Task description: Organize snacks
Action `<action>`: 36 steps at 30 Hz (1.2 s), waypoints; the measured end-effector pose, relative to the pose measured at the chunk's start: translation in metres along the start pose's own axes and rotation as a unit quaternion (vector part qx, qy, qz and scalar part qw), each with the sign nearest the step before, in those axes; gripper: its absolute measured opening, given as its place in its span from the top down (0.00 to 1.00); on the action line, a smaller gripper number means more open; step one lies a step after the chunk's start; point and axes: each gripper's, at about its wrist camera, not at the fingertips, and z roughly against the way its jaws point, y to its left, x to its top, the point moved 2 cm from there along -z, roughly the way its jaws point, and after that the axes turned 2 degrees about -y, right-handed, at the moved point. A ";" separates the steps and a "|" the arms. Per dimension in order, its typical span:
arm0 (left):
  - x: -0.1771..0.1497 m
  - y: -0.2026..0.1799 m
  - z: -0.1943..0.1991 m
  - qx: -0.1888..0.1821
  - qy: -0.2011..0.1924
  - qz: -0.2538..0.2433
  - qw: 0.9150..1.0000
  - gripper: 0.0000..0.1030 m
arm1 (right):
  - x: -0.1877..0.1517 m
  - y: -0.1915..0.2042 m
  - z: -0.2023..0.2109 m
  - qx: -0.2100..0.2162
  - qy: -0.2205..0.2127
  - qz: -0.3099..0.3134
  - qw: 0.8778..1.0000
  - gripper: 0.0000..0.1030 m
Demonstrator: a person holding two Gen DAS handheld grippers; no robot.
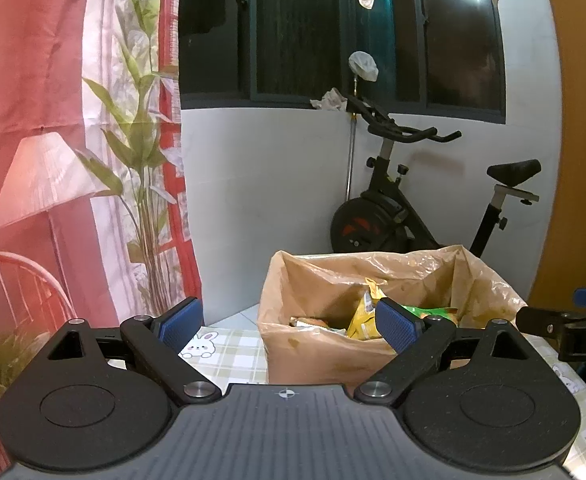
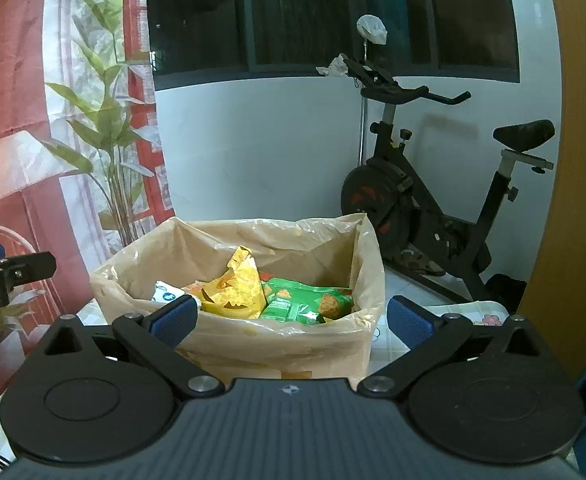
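Brown cardboard forms the box (image 2: 253,344), the largest thing on the checked tablecloth (image 1: 229,356), and it is lined with a thin, crinkled translucent plastic bag (image 2: 317,236) whose edges are folded over the rim. Inside, the snacks are seen lying loosely: a crumpled yellow packet (image 2: 239,288) stands highest at the middle, a flat glossy green packet (image 2: 305,298) lies against its right side, and a white packet (image 2: 167,292) is tucked at the left.

Both tools are held just short of the box, pointed slightly downward. The left gripper (image 1: 289,326) is spread wide with nothing between its blue ribbed pads, and the right gripper (image 2: 291,318) is likewise fully apart and empty.

No packet is held, so the step in hand is judged to be a fresh reach into the box or a withdrawal from it. If a packet is to be taken, the pads are best lowered over the rim without snagging the liner and closed on a stiff seam, since slick foil is likely to slip.
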 end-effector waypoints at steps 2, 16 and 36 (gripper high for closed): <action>0.000 0.000 0.001 0.002 -0.001 0.000 1.000 0.08 | 0.000 0.001 0.001 0.001 -0.001 0.001 1.000 0.00; -0.001 0.001 0.003 0.005 0.001 0.006 1.000 0.08 | -0.001 0.000 0.003 0.002 -0.006 -0.001 1.000 0.00; -0.003 0.005 0.002 0.004 0.005 0.013 1.000 0.08 | 0.000 0.002 0.005 0.005 -0.007 0.001 1.000 0.00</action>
